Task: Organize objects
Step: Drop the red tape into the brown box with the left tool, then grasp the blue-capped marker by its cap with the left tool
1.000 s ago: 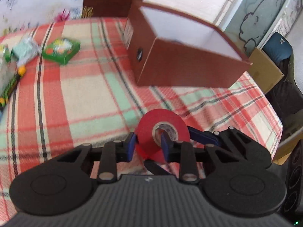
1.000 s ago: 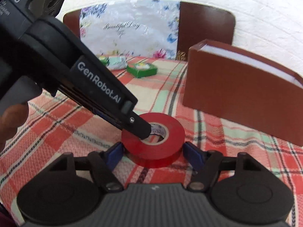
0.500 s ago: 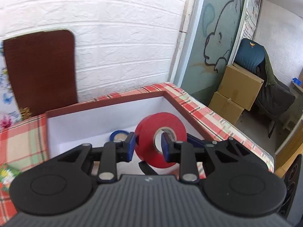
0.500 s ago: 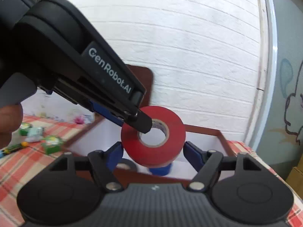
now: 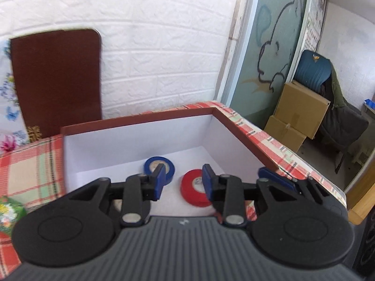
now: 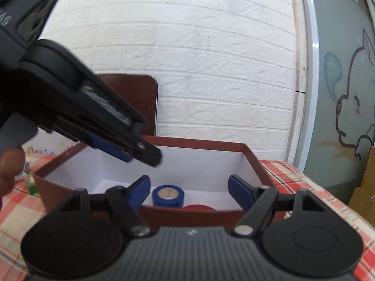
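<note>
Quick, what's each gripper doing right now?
Left gripper: opening, empty; red tape lies in the box.
Right gripper: opening, empty.

A dark brown chair back (image 5: 56, 79) is seen against white brick wall (image 5: 164, 46); 2 cardboard boxes (image 5: 297, 114) are stacked beside a blue chair (image 5: 313, 70).

White capital letters, apparently "AS", run sideways on the body of the left tool (image 6: 145, 154) at the right wrist view's top-left edge. The white branding on its arm is blurred beyond reading, and the wall poster's (image 5: 315, 30) print is too small.
</note>
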`<state>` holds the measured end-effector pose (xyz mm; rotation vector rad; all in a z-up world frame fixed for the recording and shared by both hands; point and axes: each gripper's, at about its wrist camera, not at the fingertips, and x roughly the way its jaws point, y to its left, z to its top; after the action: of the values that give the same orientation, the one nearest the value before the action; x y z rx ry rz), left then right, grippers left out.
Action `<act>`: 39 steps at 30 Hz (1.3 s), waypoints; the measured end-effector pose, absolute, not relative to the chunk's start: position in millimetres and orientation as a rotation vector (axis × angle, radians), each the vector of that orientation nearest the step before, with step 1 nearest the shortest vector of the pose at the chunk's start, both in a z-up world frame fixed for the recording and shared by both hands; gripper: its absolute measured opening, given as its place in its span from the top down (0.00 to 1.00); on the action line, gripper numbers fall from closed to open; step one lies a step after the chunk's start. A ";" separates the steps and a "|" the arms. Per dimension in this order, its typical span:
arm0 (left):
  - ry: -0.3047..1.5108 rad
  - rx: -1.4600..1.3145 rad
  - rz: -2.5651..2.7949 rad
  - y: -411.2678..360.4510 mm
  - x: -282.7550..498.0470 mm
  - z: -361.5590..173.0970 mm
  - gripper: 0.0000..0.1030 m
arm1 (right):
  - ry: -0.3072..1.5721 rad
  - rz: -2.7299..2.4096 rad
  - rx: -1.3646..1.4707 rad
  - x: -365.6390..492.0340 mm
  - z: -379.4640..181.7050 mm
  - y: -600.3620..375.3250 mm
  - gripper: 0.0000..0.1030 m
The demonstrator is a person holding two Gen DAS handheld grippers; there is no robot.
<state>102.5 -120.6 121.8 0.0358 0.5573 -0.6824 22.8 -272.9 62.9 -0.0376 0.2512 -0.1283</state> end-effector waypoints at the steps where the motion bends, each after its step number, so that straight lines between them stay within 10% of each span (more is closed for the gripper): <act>1: 0.549 0.032 -0.678 -109.6 94.8 122.6 0.63 | 0.232 -0.135 -0.021 12.5 63.1 -270.0 0.27; 15: 0.746 0.006 -0.204 68.2 43.9 23.0 0.57 | 0.474 0.116 -0.012 -12.4 30.2 -176.0 0.35; 39: 0.619 -0.432 0.071 262.7 -5.1 15.0 0.56 | 0.739 0.437 -0.038 102.0 11.6 70.5 0.44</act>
<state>-5.1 262.7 15.0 -0.4322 0.6195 0.0711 102.0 70.5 11.6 -0.0375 0.7386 0.4374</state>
